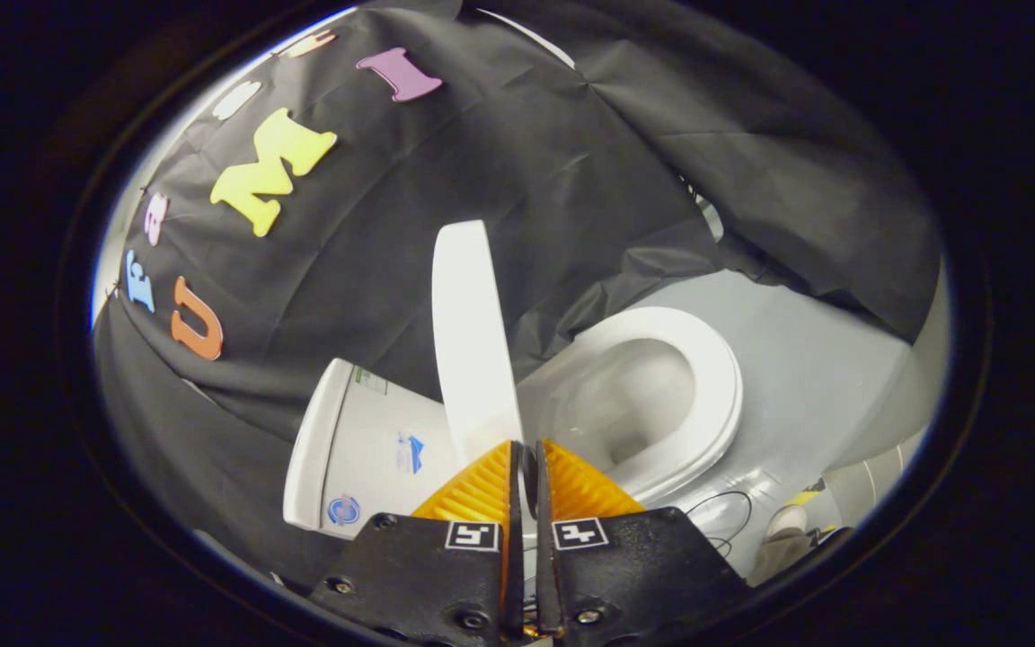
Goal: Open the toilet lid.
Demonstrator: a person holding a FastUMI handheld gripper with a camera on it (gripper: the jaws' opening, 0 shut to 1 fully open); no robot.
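The white toilet appears rolled sideways in the gripper view. Its lid is lifted off the seat and seen almost edge-on, standing between the tank and the open bowl with its seat ring. My gripper is at the lid's free rim, and its fingers are drawn close together with a thin strip of the rim pinched in the narrow gap between them. The bowl's inside is exposed just beyond the fingertips.
A grey floor surrounds the toilet, and a thin dark cable loops on it near the bowl's base. Black cloth hangs behind the tank and lid. A pale curved wall and some small white and yellow items lie past the bowl.
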